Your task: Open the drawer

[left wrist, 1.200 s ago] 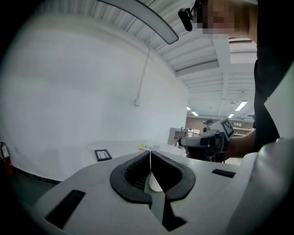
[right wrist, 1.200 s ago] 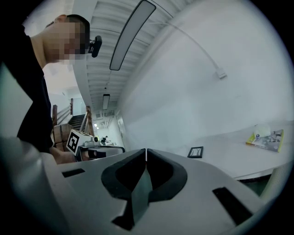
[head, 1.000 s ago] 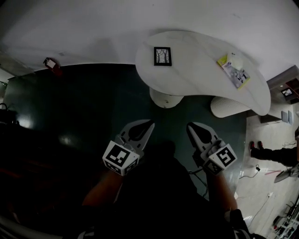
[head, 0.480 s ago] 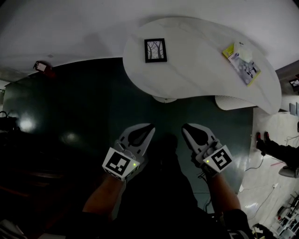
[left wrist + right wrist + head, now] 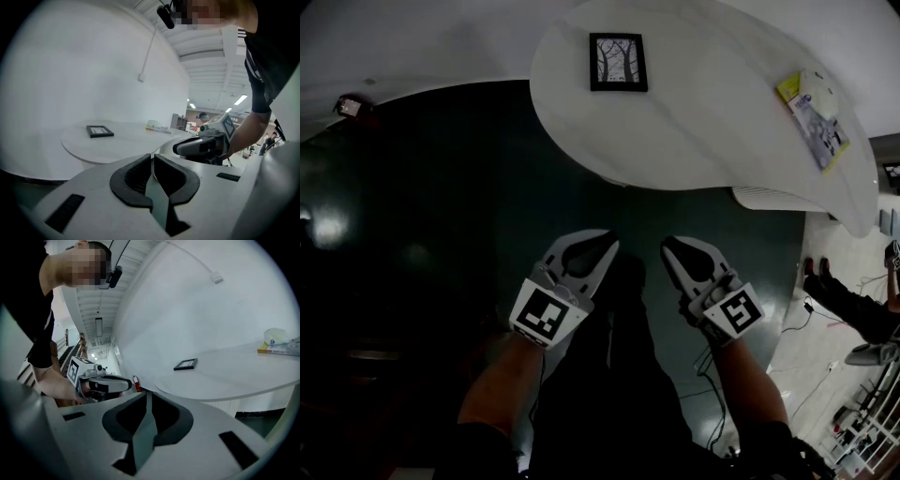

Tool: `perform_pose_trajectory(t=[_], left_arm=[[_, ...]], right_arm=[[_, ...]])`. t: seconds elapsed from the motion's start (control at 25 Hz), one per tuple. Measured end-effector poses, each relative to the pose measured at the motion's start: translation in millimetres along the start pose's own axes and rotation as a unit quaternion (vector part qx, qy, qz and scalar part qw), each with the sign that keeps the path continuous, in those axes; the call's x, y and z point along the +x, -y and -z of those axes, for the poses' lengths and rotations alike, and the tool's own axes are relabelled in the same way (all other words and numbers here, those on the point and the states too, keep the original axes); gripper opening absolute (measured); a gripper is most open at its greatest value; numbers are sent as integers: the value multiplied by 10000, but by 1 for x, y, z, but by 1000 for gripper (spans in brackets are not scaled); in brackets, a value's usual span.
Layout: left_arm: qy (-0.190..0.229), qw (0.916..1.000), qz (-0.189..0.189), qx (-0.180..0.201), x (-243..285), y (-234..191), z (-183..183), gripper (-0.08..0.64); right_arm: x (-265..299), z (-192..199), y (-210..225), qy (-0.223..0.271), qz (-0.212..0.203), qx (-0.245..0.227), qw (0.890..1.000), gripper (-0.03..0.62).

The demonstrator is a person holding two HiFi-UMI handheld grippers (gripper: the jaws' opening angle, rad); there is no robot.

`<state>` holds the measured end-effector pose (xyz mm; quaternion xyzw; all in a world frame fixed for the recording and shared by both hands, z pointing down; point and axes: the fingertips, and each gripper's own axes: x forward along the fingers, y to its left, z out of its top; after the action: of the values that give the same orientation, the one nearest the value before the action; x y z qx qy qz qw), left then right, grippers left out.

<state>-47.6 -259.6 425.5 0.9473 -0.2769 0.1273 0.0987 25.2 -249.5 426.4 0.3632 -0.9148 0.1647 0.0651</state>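
left gripper (image 5: 607, 246) and right gripper (image 5: 668, 246) are held side by side, near each other, over the dark floor (image 5: 441, 187), just short of the white round surface (image 5: 703, 131). they touch nothing. left fingers (image 5: 140, 176) are pressed together and empty. right fingers (image 5: 133, 420) are pressed together and empty too. a black frame (image 5: 618, 62) lies flat on the surface, with a yellow booklet (image 5: 814, 117) well apart at its right end. no view shows the drawer.
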Motion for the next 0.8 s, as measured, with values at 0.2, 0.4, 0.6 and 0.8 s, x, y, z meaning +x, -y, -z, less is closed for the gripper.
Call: perform_pose_trajectory(t=[0.2,0.4,0.6,0.8], left_arm=[[-85,9996,269,10,20,-8,45,64],[-108,9994,321,75,41,-21,86,64],[-67,9996,225,126,57,-39,117,64],[-72,9997,213,134,79,-49,139,64]], right_arm=[[22,29,20,-12,115,-34,9999,18],[39,67,39,-40,255,-169,9995,18],[55,105,57,-83,330,-255,9991,18],[72,126,74,-75,350,-268,9990,18]])
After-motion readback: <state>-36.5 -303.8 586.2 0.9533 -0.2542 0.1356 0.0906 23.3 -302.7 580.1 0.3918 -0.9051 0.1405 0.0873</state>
